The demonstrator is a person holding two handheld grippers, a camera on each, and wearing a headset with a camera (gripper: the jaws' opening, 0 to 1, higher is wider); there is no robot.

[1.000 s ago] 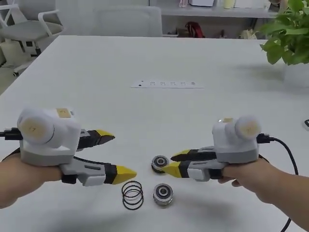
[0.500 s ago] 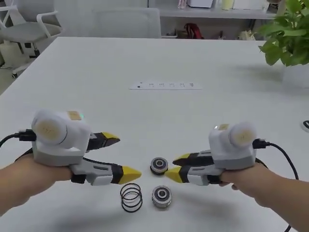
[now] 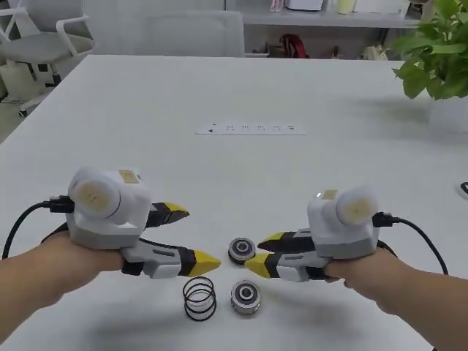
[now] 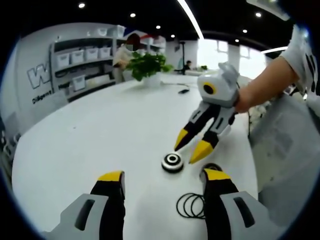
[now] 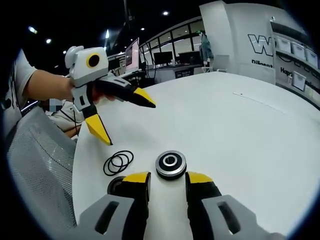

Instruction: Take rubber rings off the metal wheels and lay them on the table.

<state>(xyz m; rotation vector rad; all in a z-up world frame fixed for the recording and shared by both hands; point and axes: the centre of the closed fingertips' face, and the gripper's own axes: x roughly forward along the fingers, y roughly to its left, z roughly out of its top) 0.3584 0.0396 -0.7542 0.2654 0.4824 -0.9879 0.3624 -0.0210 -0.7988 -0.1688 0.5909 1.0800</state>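
1. Nearest, on the white table (image 3: 329, 168): a stack of black rubber rings (image 3: 199, 298) lies flat, off the wheels. The near wheel (image 3: 246, 296) sits just right of it, not touching.
2. The near wheel lies flat, w/ a metal hub and dark outer band. Can't tell if that band is a ring.
3. The left gripper (image 3: 191, 238), in the person's left hand (image 3: 66, 259), hovers left of and a bit beyond the rings. Its jaws are spread wide and released, w/ nothing betw. them, and it pts right.
4. The right gripper (image 3: 263, 251), in the right hand (image 3: 365, 270), pts left. Its jaws are parted, narrower than the left's, and grip nothing.
5. The far wheel (image 3: 241, 249) lies flat just left of the right gripper's yellow tips. In the right gripper view it sits just ahead of the gap betw. the jaws, not inside it. Can't tell if it touches them.
6. Both grippers' tips face each other, w/ the far wheel betw. them.
7. Mid-table: a flush socket strip (image 3: 251, 129), well apart from the work.
8. Far: a green plant (image 3: 435, 44) at far right, an office chair (image 3: 44, 36) at far left, and a shelf (image 3: 329, 14) behind the table.
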